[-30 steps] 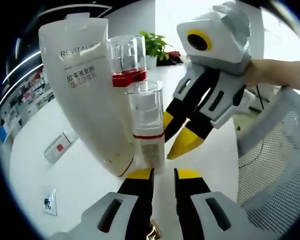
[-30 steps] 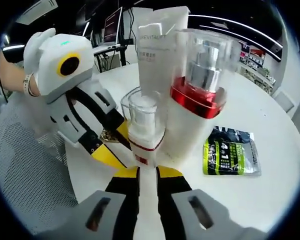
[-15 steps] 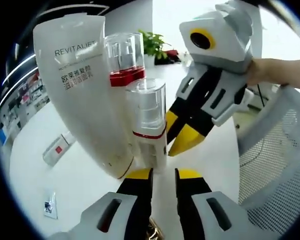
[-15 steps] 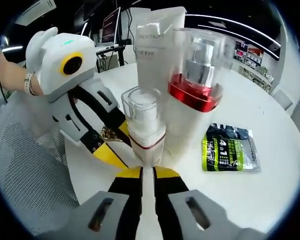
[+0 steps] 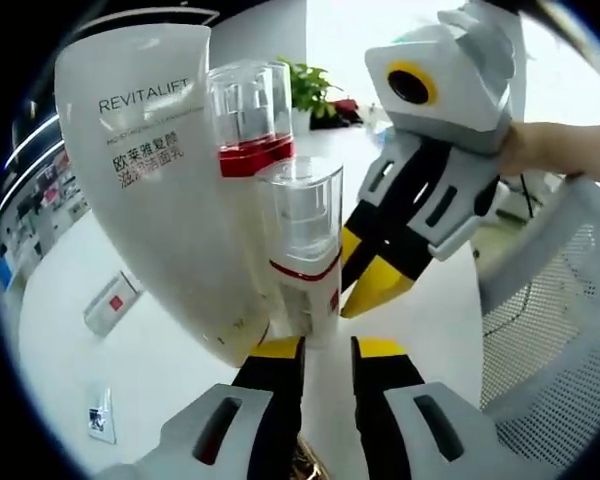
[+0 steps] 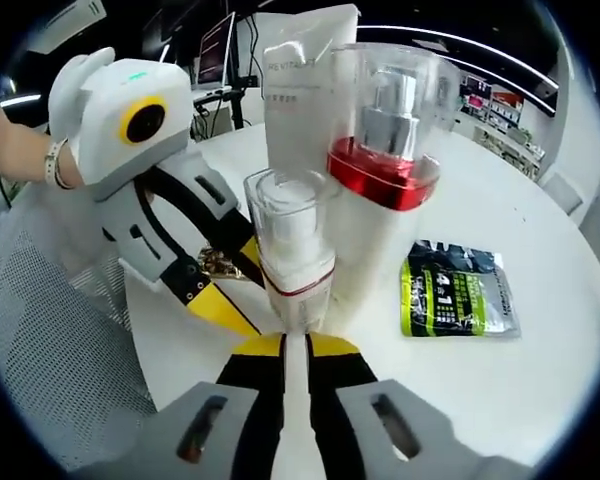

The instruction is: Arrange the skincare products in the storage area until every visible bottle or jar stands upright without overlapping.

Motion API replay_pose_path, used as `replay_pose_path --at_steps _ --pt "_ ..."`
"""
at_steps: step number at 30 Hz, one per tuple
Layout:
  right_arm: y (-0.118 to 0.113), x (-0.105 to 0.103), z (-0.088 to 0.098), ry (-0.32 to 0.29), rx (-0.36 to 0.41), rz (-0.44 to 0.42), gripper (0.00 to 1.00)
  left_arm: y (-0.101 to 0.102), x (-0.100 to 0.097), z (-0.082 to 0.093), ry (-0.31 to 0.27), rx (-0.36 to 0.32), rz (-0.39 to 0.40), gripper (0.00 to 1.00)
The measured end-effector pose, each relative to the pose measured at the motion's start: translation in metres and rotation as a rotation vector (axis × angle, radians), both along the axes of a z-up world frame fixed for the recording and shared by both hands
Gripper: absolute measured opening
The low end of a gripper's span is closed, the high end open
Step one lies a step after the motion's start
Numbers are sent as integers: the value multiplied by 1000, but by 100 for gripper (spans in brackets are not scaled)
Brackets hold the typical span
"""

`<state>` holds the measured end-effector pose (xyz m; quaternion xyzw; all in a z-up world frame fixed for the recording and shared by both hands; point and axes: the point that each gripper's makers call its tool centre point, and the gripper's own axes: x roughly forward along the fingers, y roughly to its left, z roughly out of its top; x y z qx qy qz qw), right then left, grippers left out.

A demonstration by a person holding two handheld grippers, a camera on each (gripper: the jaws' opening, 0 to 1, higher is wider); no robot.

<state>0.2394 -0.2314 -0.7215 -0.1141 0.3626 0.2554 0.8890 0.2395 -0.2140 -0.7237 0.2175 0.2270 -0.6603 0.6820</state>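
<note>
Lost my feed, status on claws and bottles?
Both claws low beside small pump bottle, grip unclear. Small bottle, red-collared bottle, tube upright, bunched together. Green packet lies flat nearby.

White tongs (image 5: 327,345) with black jaws, yellow tips; a beaded bracelet (image 6: 51,165).

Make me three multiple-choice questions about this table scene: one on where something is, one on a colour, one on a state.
1. Where does the green printed sachet lie?
A. on the white round table
B. on the mesh chair
C. atop a bottle

2. What colour is the collar of the large clear-capped pump bottle?
A. blue
B. red
C. gold

3. How does the small clear-capped pump bottle stand?
A. on its side
B. upside down
C. upright

Answers: 1 A, the sachet lies flat on the tabletop; 2 B, a red ring sits under the clear cap; 3 C, its cap points up beside the white Revitalift tube.
</note>
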Motion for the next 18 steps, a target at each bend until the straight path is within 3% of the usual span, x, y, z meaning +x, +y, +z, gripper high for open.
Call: replay_pose_path --at_steps 18 --pt "2 -1 5 -2 7 -14 8 3 -1 2 2 -4 0 14"
